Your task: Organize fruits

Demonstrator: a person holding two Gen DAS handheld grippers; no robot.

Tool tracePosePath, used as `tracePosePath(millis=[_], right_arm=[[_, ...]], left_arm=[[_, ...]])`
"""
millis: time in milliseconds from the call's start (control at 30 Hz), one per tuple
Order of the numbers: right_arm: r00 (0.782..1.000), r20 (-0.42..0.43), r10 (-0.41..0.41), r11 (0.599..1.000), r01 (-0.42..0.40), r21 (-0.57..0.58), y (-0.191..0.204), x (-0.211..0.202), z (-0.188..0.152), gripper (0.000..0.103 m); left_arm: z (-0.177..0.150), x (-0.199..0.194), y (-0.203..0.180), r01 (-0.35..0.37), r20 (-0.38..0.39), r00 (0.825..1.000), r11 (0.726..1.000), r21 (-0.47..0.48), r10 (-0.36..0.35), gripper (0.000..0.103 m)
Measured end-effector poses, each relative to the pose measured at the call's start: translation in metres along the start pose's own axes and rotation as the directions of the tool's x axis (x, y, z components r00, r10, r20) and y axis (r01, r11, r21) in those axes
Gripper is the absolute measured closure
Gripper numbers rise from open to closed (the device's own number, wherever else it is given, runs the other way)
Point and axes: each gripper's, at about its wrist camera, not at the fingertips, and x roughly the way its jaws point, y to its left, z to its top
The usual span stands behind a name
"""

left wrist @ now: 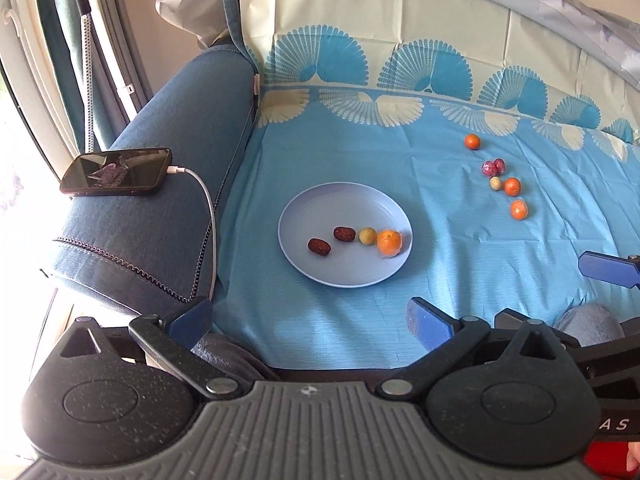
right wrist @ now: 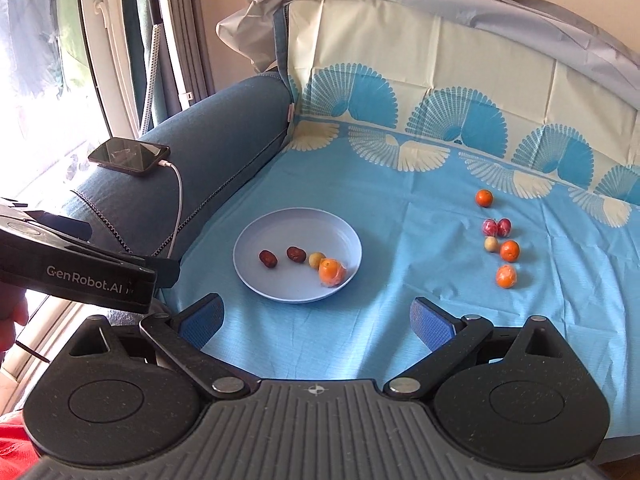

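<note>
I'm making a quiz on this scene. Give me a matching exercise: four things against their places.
1. phone
2. two red dates
3. two wrapped red candies
4. left gripper

a. on the plate
b. loose on the blue cloth
c. on the sofa arm
d. open, above the cloth's near edge

Pairs: 1-c, 2-a, 3-b, 4-d

Daylight is pouring in from the window (right wrist: 36,120) at left, blowing out that side; fisheye bending is curving the edges; the centre is staying sharp.
</note>
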Motion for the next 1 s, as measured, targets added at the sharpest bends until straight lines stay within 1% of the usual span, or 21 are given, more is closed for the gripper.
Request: tracePosePath(millis=[367,733,1000], right_arm=[[1.000,-0.016,0.002,1.000,-0.002,0.002,-0.001,0.005,-0.001,0.004],[0.999,-0.052,0.009,0.999,-0.007,0.035,-0.010,0.020,-0.003,0.004],[0.997,-0.081,0.012,0.996,-0.005,0.092,-0.030,0.040,-0.006,0.003]], left_arm=[[0.002,0.006,-0.001,-0.001,-0.016,1.000,1.000,0.009,0.002,0.000],[0.007,0.026,-0.005,0.005,-0.075,0.997,1.000,0.011,-0.004,0.000],[0.018,0.051,-0.021,0.015,-0.129,0.992,0.999,0.034,-0.010,0.000]])
